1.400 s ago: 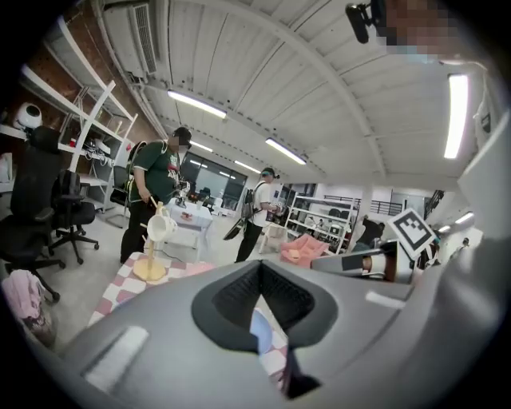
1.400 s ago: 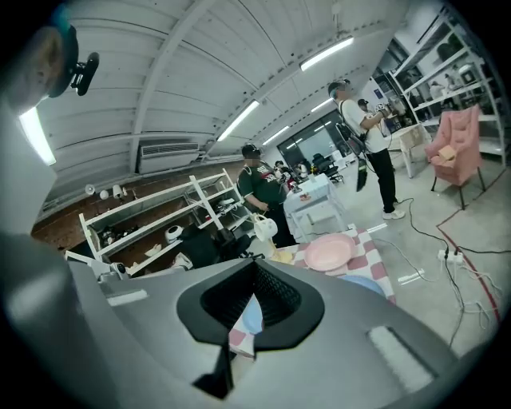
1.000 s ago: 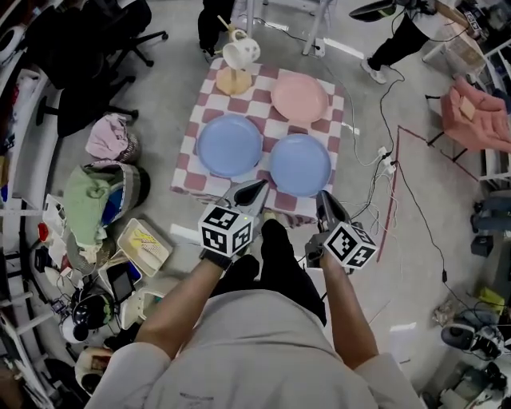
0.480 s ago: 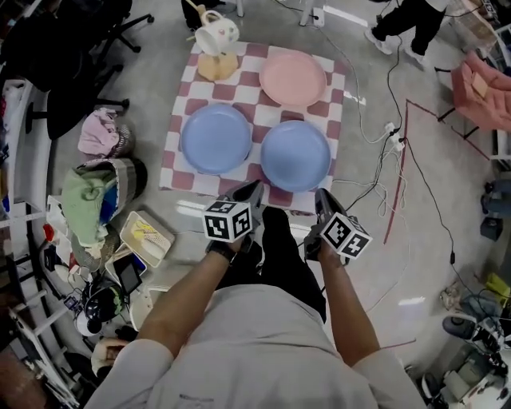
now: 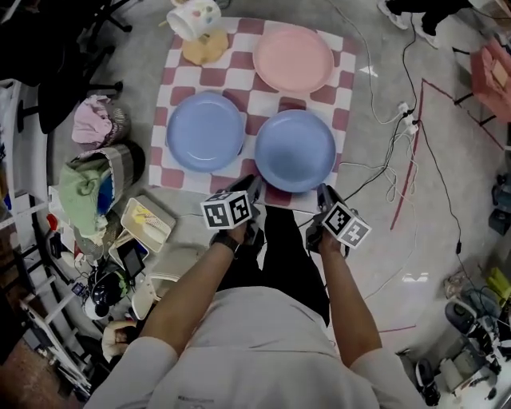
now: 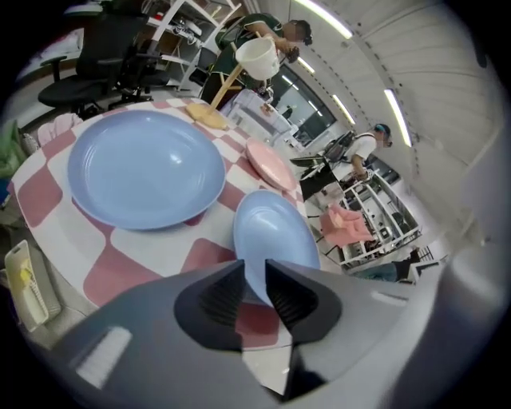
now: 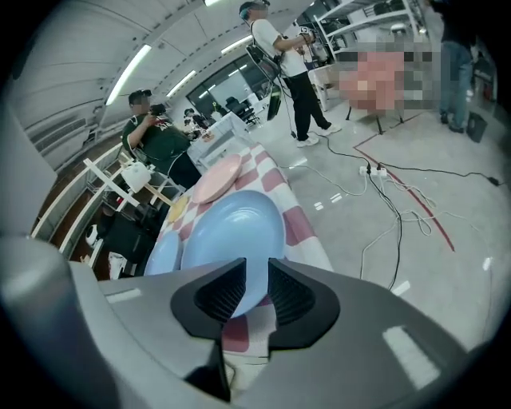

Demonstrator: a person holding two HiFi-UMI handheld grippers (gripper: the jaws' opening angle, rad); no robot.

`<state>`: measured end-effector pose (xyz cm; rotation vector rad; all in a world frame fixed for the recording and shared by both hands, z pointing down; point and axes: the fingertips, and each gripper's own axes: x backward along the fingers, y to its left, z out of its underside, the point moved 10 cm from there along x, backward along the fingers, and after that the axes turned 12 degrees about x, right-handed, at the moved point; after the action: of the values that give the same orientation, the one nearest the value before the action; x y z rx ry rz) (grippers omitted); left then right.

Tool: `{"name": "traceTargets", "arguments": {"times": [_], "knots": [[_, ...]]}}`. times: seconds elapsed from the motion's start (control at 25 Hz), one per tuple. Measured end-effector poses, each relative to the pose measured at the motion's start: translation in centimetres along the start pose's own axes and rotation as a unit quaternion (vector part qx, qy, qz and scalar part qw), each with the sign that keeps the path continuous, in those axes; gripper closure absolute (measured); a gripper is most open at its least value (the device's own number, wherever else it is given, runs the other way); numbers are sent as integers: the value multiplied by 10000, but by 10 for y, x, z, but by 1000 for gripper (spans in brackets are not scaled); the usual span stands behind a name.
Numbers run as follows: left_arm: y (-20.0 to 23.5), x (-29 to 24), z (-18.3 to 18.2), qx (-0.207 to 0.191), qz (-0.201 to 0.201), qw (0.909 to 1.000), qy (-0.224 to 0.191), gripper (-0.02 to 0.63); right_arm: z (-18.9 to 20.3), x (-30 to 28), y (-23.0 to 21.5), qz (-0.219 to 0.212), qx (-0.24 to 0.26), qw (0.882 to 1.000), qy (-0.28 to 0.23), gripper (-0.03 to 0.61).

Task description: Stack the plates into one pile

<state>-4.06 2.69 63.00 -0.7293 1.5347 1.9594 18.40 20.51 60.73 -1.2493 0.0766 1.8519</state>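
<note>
Three plates lie on a red-and-white checked tablecloth (image 5: 247,104): a pink plate (image 5: 293,60) at the far right, a blue plate (image 5: 205,131) on the left and a second blue plate (image 5: 295,150) nearest me. My left gripper (image 5: 254,185) hangs over the table's near edge, just left of that nearest plate (image 6: 271,232), its jaws narrowly open and empty. My right gripper (image 5: 326,194) is at the same plate's (image 7: 235,236) near right rim. Its jaws have just been opening and stand apart, with nothing gripped.
A white mug (image 5: 194,20) hangs on a yellow-based stand (image 5: 205,48) at the table's far left corner. Bags, clothes (image 5: 96,192) and a box (image 5: 148,228) crowd the floor on the left. Cables (image 5: 399,128) run along the right. People stand beyond the table (image 7: 164,140).
Both grippers have come down and forward to the table's near edge, close to the nearest blue plate. The plates have not moved.
</note>
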Motion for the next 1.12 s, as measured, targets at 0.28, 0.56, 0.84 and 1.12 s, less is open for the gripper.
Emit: {"name": "traceTargets", "arguments": {"times": [0.28, 0.56, 0.84, 1.12], "knots": [[9, -24, 1, 332, -297, 9990, 102, 560, 8, -29, -21, 108, -378, 9983, 421, 495], [17, -47, 0, 526, -621, 9961, 348, 557, 7, -51, -29, 145, -332, 9968, 713, 495], [15, -55, 0, 652, -868, 9933, 387, 560, -2, -61, -26, 272, -113, 9955, 903, 514], [12, -51, 0, 795, -830, 9929, 295, 565, -11, -57, -22, 268, 16, 9958, 873, 520]]}}
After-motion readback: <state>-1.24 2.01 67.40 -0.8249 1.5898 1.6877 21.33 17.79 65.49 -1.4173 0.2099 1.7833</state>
